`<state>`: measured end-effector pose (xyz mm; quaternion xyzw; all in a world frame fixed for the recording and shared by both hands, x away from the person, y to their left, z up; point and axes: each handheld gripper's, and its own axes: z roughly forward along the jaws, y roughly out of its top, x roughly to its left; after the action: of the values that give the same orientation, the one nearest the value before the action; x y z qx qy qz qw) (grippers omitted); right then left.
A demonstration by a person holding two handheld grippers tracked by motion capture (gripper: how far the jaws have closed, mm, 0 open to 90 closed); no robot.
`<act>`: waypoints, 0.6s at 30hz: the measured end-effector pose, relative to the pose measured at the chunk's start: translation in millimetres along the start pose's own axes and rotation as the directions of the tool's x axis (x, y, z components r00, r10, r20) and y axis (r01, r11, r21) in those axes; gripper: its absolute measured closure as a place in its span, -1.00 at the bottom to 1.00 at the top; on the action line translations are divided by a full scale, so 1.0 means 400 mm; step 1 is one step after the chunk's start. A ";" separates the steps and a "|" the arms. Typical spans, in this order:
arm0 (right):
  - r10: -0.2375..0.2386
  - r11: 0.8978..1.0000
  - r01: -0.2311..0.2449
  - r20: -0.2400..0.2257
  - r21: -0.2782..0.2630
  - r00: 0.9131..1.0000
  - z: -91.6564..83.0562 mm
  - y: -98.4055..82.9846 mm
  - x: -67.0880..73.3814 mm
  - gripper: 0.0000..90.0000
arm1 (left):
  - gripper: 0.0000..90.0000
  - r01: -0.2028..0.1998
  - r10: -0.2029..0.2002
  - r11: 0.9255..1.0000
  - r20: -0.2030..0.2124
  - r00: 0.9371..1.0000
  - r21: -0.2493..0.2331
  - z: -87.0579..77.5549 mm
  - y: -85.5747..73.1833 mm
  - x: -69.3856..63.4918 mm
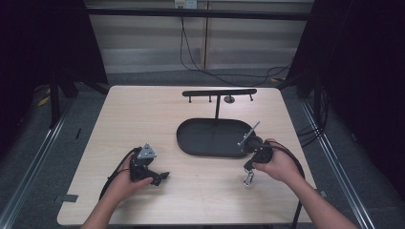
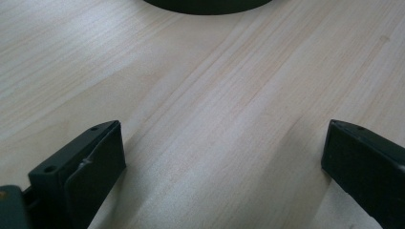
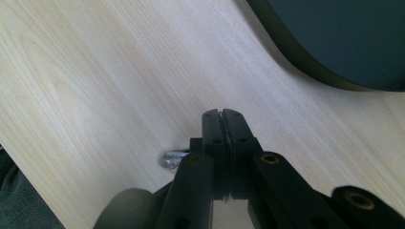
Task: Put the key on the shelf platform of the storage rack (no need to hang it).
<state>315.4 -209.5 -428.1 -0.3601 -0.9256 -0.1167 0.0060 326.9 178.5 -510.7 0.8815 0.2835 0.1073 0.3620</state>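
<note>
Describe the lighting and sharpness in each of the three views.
High view: lit tabletop, surroundings dark, picture soft. Left gripper view: wood grain crisp far off, open left tongs slightly blurred, soft shadows beneath. Right gripper view: shut right tongs sharp, their base blurred, black tray evenly lit without glare.

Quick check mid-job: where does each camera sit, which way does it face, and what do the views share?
High view: above the person's side, facing forward and down on the pale wooden table; both forearms, left gripper, right gripper.
Left gripper view: rides that gripper, facing the tabletop between open jaws.
Right gripper view: rides that gripper, jaws shut, small metal clasp beside them.
Shared: black oval tray.
</note>
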 end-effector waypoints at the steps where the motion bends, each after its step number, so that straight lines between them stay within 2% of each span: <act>1: -0.003 1.000 0.003 0.017 -0.005 1.000 0.000 0.000 0.000 0.99 | -0.99 0.000 0.000 1.000 0.000 1.000 0.000 0.000 0.000 0.000; 4: 0.010 1.000 -0.010 0.006 -0.007 1.000 -0.008 0.003 -0.002 0.99 | -0.99 0.000 0.000 1.000 0.000 1.000 0.000 0.000 0.000 0.000; 10: 0.021 1.000 -0.021 0.019 -0.015 1.000 -0.041 0.014 -0.007 0.99 | -0.99 0.000 0.000 1.000 0.000 1.000 0.000 0.000 0.000 0.000; 18: 0.012 1.000 -0.011 0.036 -0.028 0.999 -0.074 0.028 -0.010 0.99 | -0.99 0.000 0.000 1.000 0.001 1.000 0.000 0.000 0.000 0.000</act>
<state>323.7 -210.4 -397.4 -0.3676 -0.9217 -0.1232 -0.0149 326.9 178.5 -510.7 0.8817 0.2833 0.1070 0.3618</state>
